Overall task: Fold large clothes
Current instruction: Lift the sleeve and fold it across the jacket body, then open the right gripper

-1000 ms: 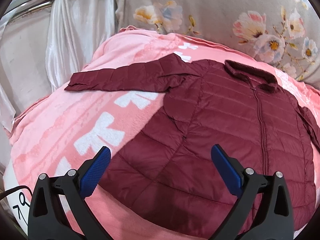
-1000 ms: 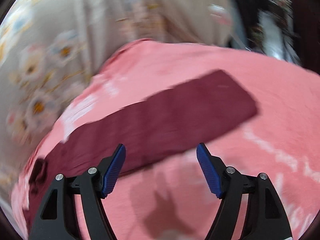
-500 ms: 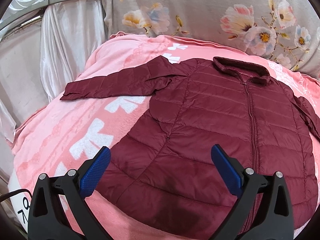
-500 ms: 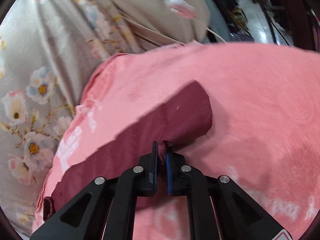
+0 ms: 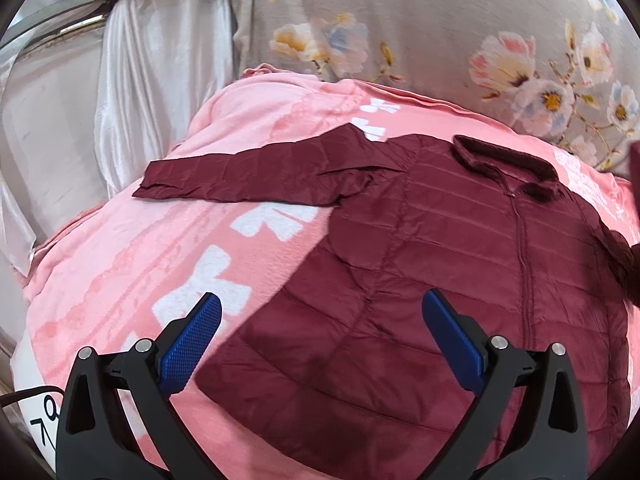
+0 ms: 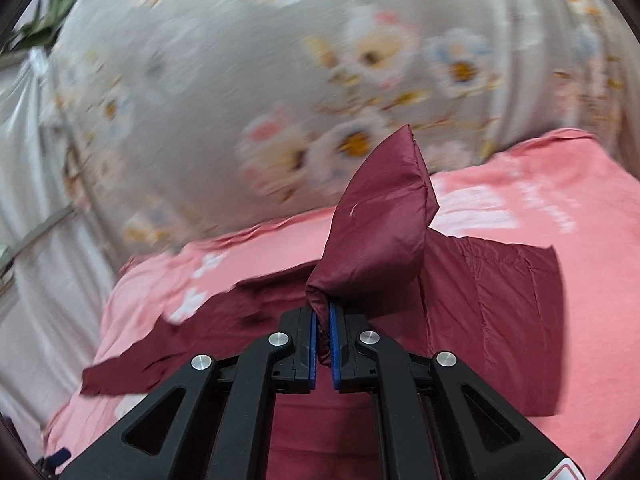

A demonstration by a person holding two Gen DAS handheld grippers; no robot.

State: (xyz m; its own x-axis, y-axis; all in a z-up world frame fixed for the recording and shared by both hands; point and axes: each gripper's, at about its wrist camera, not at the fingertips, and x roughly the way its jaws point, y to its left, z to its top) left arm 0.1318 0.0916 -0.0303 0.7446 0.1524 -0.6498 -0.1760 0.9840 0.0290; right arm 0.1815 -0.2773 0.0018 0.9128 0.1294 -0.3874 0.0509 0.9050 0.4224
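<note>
A maroon puffer jacket lies front-up and zipped on a pink blanket. Its left sleeve stretches out flat to the left. My left gripper is open and empty above the jacket's lower hem. My right gripper is shut on the cuff end of the jacket's right sleeve and holds it lifted above the jacket's body. The lifted sleeve's edge shows at the far right of the left wrist view.
A grey floral curtain hangs behind the bed. A white satin drape hangs at the left. The blanket's edge drops off at the left and front. The right wrist view is blurred.
My right gripper, shut on the right sleeve's end, has lifted it and swung it over toward the jacket's body. My left gripper stayed open, with its view shifting slightly.
</note>
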